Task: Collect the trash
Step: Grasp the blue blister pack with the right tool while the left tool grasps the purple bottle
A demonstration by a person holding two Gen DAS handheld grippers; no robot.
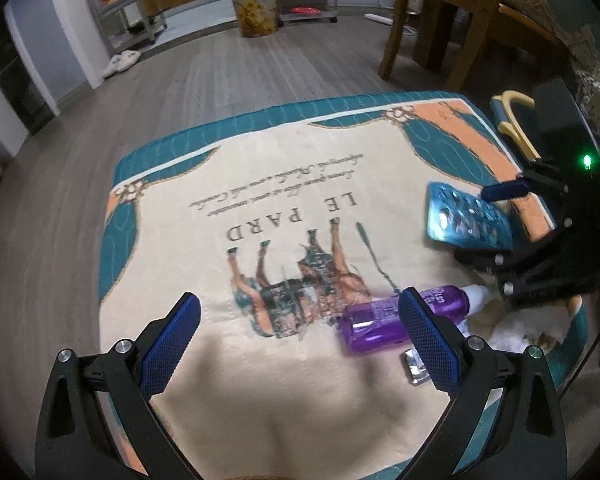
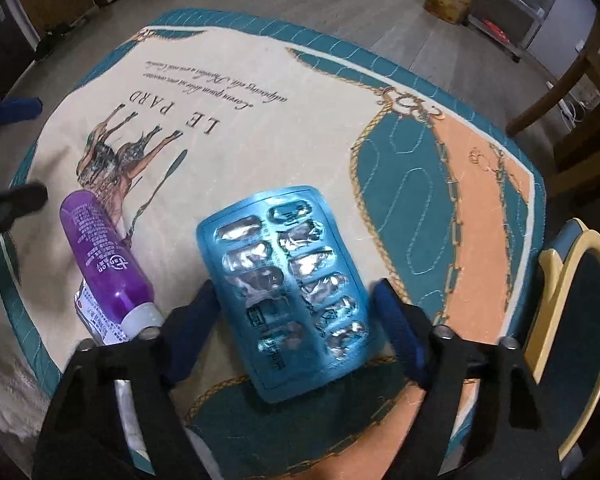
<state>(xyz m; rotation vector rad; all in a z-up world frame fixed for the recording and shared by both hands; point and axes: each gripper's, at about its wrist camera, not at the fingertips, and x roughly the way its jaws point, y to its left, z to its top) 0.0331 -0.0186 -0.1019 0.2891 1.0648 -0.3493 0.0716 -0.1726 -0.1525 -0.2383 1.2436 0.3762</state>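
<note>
A blue blister pack with torn foil pockets lies on the patterned rug. My right gripper stands over it, pointing steeply down. Its left pad touches the pack's edge and a thin gap shows at its right pad, so it is open around the pack. A purple bottle with a white cap lies just left of the pack, over a white printed packet. My left gripper hovers open above the rug. Its right finger overlaps the purple bottle, and nothing is between its pads. A small foil wrapper lies beside that finger.
A patterned waste bin stands on the wooden floor beyond the rug, near metal shelving. A wooden chair and a covered table are at the right. A teal and yellow slipper lies off the rug's right edge.
</note>
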